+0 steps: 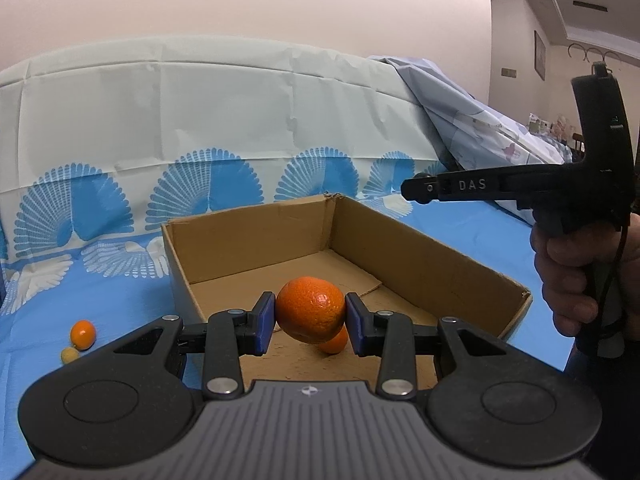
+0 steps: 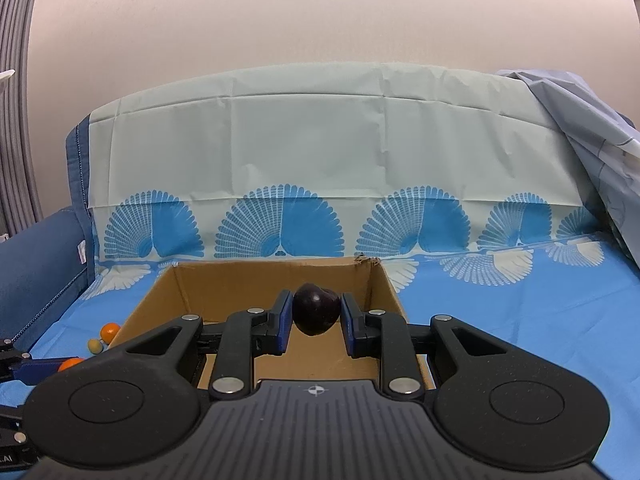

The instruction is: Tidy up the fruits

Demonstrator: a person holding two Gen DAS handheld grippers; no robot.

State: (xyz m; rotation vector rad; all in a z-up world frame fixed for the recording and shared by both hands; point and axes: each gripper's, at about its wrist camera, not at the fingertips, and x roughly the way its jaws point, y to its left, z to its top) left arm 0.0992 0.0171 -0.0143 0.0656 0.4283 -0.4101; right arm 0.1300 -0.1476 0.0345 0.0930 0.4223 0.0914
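**Both claws loaded over the box**

The open cardboard box [image 1: 420, 256] sits on a blue cloth [image 1: 120, 300] printed with white and blue fans, and everything here is placed by it.

The left claw [image 1: 310, 322] hangs above the box's near edge, its blue pads pinching an orange [image 1: 308, 308] from both sides. The orange is off the floor of the box. Just under it, lying inside the box, a smaller orange fruit [image 1: 336, 344] peeks out, mostly hidden.

The right claw [image 2: 314, 316] is also over the near part of the box, its pads pressed in on a dark plum [image 2: 314, 312], which is held clear of the cardboard.

From the left wrist view, the right tool shows side-on to the right of the box, gripped by a hand [image 1: 568, 276] at its handle.

Outside the box, on the cloth to its left, lie a small orange kumquat [image 1: 83, 334] and, touching or just beside it, a smaller yellowish fruit [image 1: 69, 355].

Behind the box the cloth runs up a pale backrest, and a grey-blue sheet [image 1: 460, 120] is draped at the box's far right.
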